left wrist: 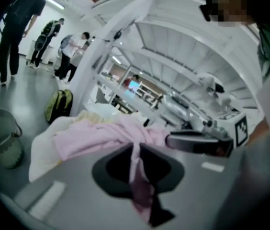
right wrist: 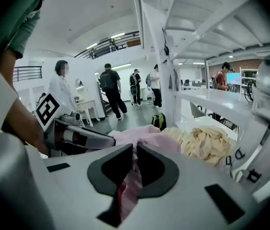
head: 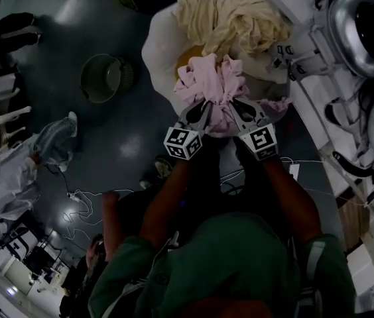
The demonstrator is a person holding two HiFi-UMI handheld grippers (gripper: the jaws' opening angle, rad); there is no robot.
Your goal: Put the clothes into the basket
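Note:
A pink garment (head: 212, 88) hangs bunched between both grippers, held up over a heap of laundry. My left gripper (head: 200, 109) is shut on its left part and my right gripper (head: 240, 109) on its right part, close side by side. In the left gripper view pink cloth (left wrist: 136, 169) runs through the closed jaws of the left gripper (left wrist: 135, 148). The right gripper view shows the same fold (right wrist: 131, 181) pinched in the right gripper (right wrist: 135, 151). Behind lies a cream garment (head: 235, 20) on a white cloth mound (head: 156, 50). A round green basket (head: 105, 78) stands on the floor to the left.
A white machine with a round drum opening (head: 366, 25) and a white frame (right wrist: 173, 80) stand at the right. A green backpack (left wrist: 58, 104) sits on the floor. People (right wrist: 110, 90) stand in the hall beyond, and white cables (head: 81, 207) trail on the dark floor.

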